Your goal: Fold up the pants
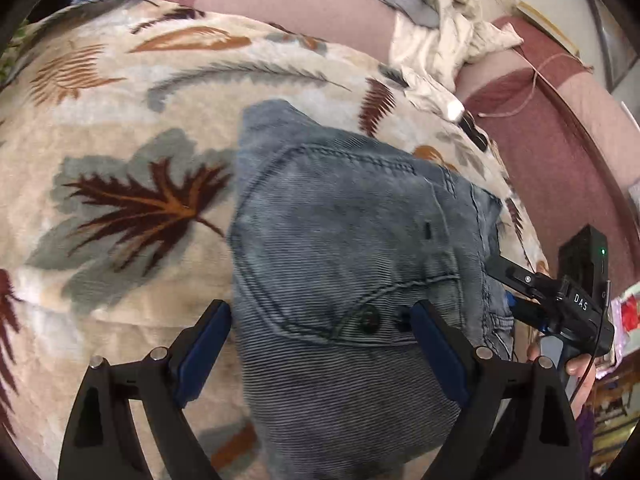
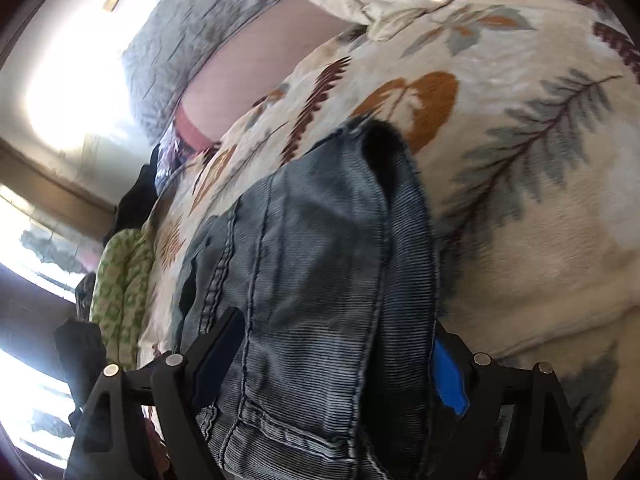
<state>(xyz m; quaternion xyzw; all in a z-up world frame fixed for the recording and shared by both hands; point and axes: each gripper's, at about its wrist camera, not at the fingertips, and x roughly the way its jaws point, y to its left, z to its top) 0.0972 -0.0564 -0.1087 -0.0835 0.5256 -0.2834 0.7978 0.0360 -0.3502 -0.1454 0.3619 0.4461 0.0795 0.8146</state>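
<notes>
The folded blue-grey corduroy pants (image 1: 344, 248) are straddled by the left gripper (image 1: 320, 320) and right gripper (image 2: 336, 344), both spread wide, nothing pinched; judged next: closing on fabric edges.

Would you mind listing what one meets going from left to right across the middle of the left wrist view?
Leaf-patterned blanket → folded blue pants → right gripper → maroon bed cover.
</notes>
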